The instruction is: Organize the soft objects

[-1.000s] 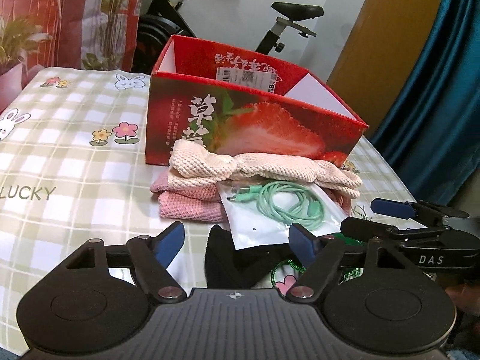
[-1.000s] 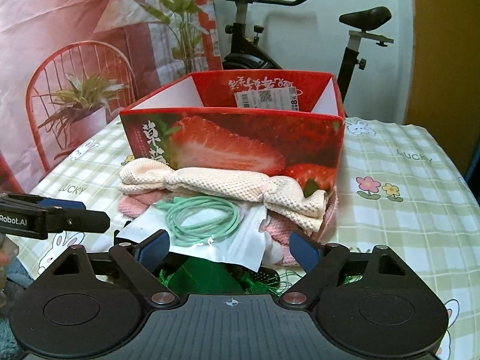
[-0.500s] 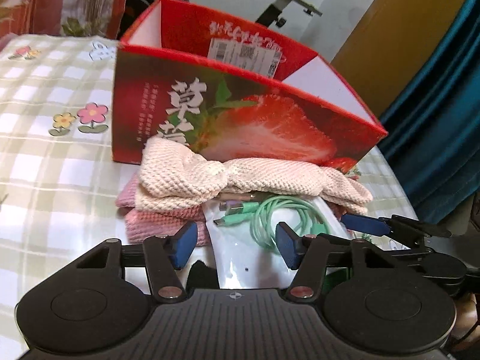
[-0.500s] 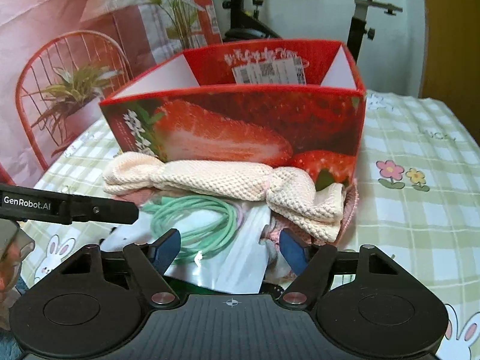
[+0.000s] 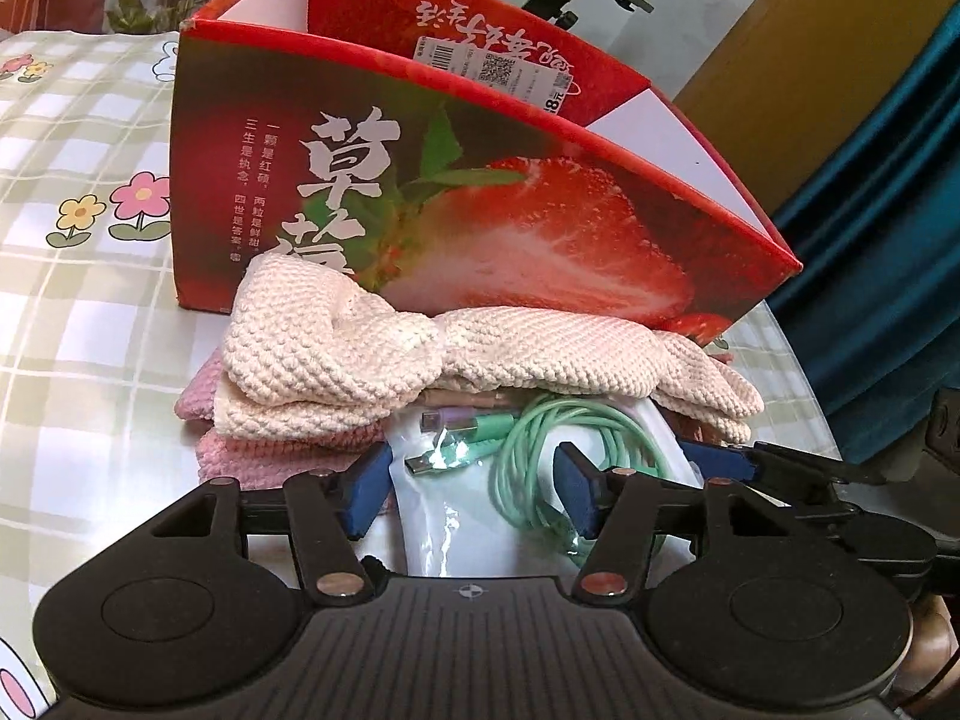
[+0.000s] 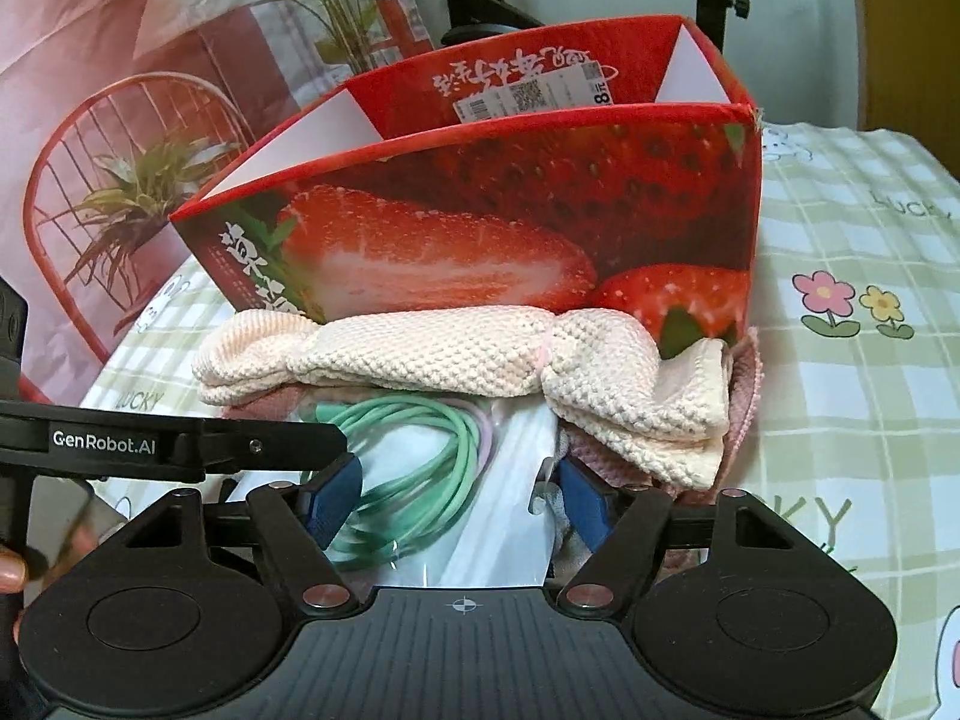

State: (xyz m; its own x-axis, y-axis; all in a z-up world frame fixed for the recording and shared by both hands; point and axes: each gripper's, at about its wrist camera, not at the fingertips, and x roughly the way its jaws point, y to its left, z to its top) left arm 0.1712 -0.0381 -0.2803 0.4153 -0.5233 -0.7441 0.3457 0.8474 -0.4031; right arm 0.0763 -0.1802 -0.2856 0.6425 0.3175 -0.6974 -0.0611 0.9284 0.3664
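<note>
In front of the strawberry box (image 5: pixel 480 204), on the checked surface (image 5: pixel 72 312), both the left hand-held gripper (image 5: pixel 471 489) and the right hand-held gripper (image 6: pixel 459 501) stand apart around the slippery cable pouch (image 5: pixel 480 516) (light, crinkly), best pinched at its flat edge, below the soft cream knit cloth (image 5: pixel 420 354).

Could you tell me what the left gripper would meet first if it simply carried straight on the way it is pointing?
Most likely the clear bag holding the green cable, which already lies between the open left gripper's fingers; beyond it sits the cream knitted cloth, though depth is uncertain.

Both tongs (image 5: pixel 471 489) (image 6: pixel 459 501) agape, side by side
</note>
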